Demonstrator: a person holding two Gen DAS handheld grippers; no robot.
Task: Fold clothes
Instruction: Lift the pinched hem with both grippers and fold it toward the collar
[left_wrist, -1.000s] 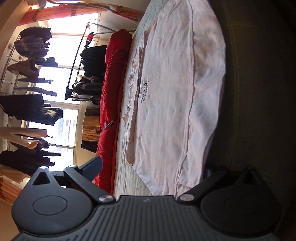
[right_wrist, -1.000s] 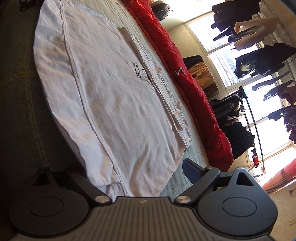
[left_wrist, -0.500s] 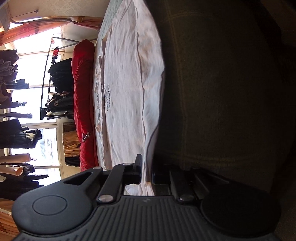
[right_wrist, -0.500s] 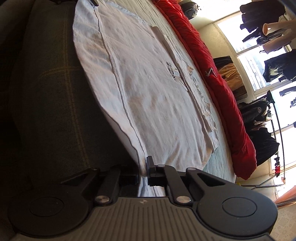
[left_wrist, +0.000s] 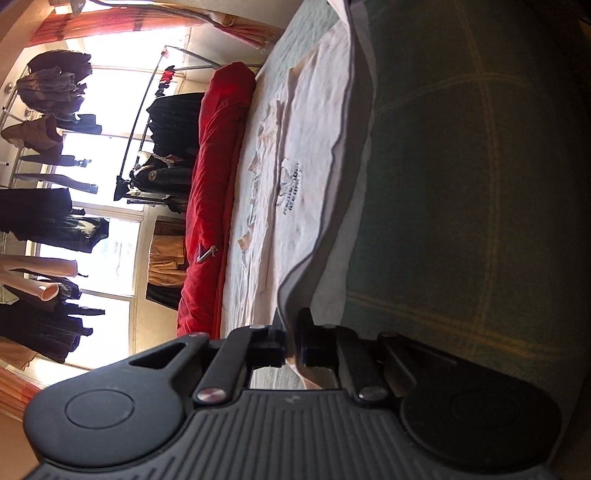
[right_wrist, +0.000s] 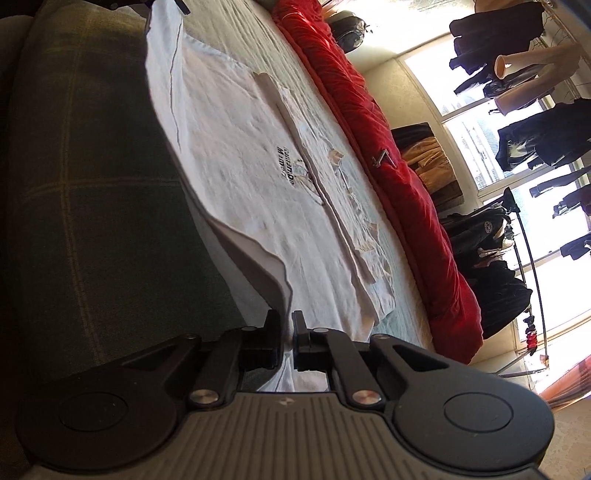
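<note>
A white T-shirt (left_wrist: 314, 155) (right_wrist: 240, 155) with a dark printed logo lies spread flat on a bed. Its near hem hangs a little over the bed's edge. My left gripper (left_wrist: 291, 332) is shut on one corner of that hem, and the cloth rises from the bed into its jaws. My right gripper (right_wrist: 286, 332) is shut on the other hem corner, which is likewise lifted off the cover. The far end of the shirt reaches another black gripper part at the top of the right wrist view.
The bed has a dark green checked cover (left_wrist: 480, 184) (right_wrist: 74, 166). A red quilt (left_wrist: 214, 177) (right_wrist: 388, 166) lies rolled along the far side of the shirt. Beyond it stand a clothes rail with dark garments (left_wrist: 166, 147) (right_wrist: 491, 266) and bright windows.
Both grippers went from open above the hem to shut on its corners, then rose a little, lifting the hem edge off the bed.
</note>
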